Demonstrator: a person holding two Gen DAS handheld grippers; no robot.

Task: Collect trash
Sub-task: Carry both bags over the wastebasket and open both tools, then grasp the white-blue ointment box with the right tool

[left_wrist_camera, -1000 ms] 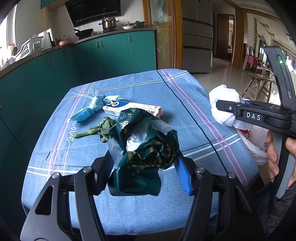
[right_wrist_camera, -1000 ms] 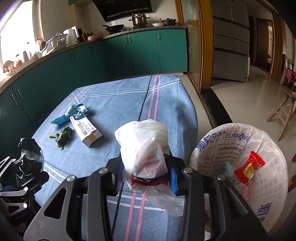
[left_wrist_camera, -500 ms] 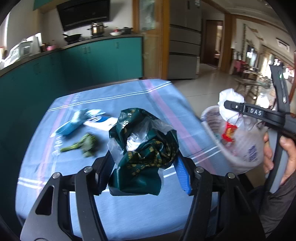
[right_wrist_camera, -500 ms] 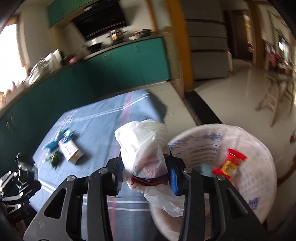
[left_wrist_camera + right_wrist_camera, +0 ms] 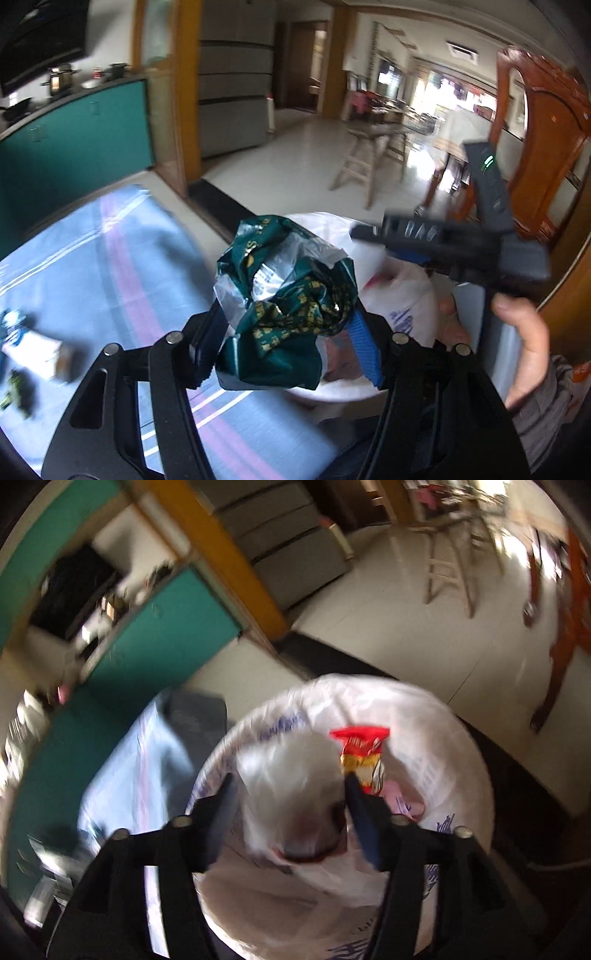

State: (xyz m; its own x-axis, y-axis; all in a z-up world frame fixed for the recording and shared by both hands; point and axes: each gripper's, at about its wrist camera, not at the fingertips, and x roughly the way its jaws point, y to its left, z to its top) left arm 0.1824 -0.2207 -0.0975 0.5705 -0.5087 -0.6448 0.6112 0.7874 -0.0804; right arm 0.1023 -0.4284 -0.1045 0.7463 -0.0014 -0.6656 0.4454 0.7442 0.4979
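Carton (image 5: 35, 360) and green scraps (image 5: 14, 393) far left on blue striped tablecloth (image 5: 110, 258), blurred. Left gripper (image 5: 286, 332) clamped on crumpled dark green foil wrapper (image 5: 284, 295), held over table edge beside lined bin (image 5: 454, 738). Right gripper (image 5: 290, 805) above bin, jaws opening, pads clear of white plastic bag (image 5: 291, 794) between them. Red snack packet (image 5: 364, 755) inside bin.

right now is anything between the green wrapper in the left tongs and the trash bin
Partly. The right tongs reach across over the bin, opening with the white bag between them. The left tongs grip the green wrapper at the bin's near rim.
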